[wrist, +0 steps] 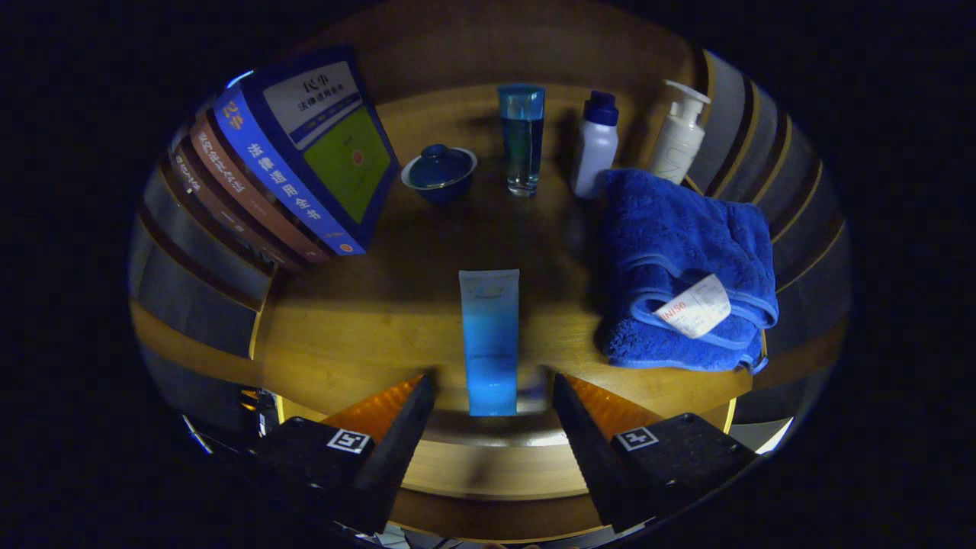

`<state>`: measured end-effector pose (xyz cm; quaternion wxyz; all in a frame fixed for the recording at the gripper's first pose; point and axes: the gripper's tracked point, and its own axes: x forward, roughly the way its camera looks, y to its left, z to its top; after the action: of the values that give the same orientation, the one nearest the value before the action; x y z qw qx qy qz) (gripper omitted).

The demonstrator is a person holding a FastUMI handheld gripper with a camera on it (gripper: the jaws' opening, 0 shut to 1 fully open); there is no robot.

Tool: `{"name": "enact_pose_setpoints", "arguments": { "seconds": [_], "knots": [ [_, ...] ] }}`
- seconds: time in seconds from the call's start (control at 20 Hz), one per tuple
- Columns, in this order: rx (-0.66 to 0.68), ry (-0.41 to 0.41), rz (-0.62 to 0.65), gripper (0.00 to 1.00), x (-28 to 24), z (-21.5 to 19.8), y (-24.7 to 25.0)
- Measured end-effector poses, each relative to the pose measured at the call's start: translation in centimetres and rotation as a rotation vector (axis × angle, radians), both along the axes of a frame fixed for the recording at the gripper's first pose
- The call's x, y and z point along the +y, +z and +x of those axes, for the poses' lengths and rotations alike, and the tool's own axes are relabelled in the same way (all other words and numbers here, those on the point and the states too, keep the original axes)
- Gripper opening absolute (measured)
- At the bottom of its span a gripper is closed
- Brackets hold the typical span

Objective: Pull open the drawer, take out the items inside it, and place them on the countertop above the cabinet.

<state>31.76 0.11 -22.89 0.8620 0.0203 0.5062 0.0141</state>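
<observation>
A blue tube (489, 343) lies flat on the wooden countertop (358, 335), pointing straight away from me, its near end at the counter's front edge. My gripper (492, 385) is open. That near end sits between the two fingers (415, 412), with a small gap on each side, so neither finger presses on it. The drawer is hidden from this angle.
Several books (305, 152) lean at the back left. Along the back stand a blue lidded bowl (438, 171), a clear bottle of blue liquid (522, 137), a white bottle with a blue cap (596, 145) and a white pump bottle (677, 133). A folded blue towel (679, 259) lies to the tube's right.
</observation>
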Motion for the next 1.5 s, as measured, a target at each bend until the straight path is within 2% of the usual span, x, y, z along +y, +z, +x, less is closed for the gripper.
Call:
{"name": "enact_pose_setpoints", "arguments": {
  "seconds": [0.5, 0.7, 1.0, 1.2, 1.35, 1.5],
  "knots": [
    [-0.271, -0.044, -0.047, 1.00, -1.7, -6.6, 2.3],
    [-0.427, -0.028, -0.034, 1.00, -0.7, -9.7, 3.7],
    [-0.700, 0.038, -0.066, 1.00, 1.1, -15.3, 4.3],
    [-0.826, 0.041, -0.046, 1.00, 1.9, -19.4, 3.3],
    [-0.870, 0.052, -0.053, 1.00, 2.1, -22.0, 1.6],
    [-0.888, 0.030, -0.038, 1.00, 1.6, -23.7, -1.2]
  ]
}}
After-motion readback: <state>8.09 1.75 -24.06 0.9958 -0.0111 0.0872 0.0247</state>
